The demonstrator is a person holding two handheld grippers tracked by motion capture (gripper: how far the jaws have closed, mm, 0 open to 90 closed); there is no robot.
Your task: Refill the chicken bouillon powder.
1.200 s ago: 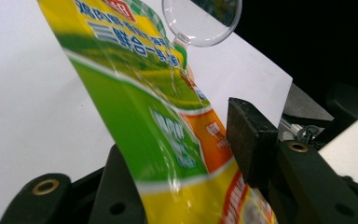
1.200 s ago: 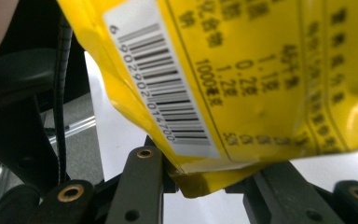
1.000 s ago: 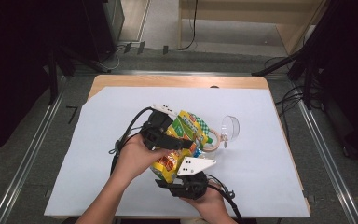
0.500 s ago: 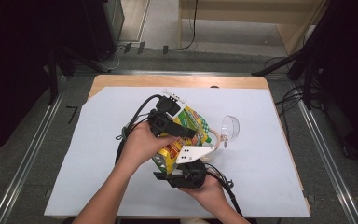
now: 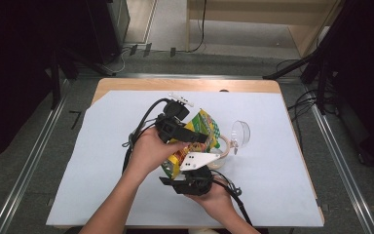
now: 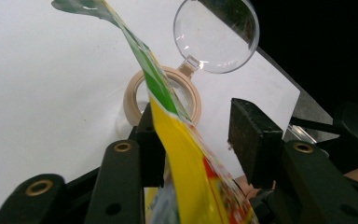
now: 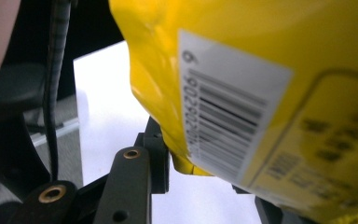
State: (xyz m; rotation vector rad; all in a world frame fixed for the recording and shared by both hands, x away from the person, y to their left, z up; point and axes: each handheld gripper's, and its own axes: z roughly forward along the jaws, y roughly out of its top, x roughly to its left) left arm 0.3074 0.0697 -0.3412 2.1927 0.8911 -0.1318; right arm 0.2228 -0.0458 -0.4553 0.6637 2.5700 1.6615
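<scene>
My left gripper point(image 6: 191, 135) is standing partly open around the snack bag's point(image 5: 200, 127) top edge; my right gripper point(image 5: 191, 179) is closing on its bottom, grip unclear. I am keeping the bag's mouth over the jar point(image 5: 220, 152) on the worktop point(image 5: 282, 146).

A white sheet point(image 5: 102, 161) covers most of the wooden table point(image 5: 126, 84); a bare strip of wood shows along its far edge; grey floor point(image 5: 24, 165) lies around it, with metal rails point(image 5: 336, 151) running along both sides; cables point(image 5: 126, 51) trail on the floor beyond the far edge; a pale wooden cabinet point(image 5: 253, 14) stands at the back; dark equipment point(image 5: 29, 48) fills the left.
</scene>
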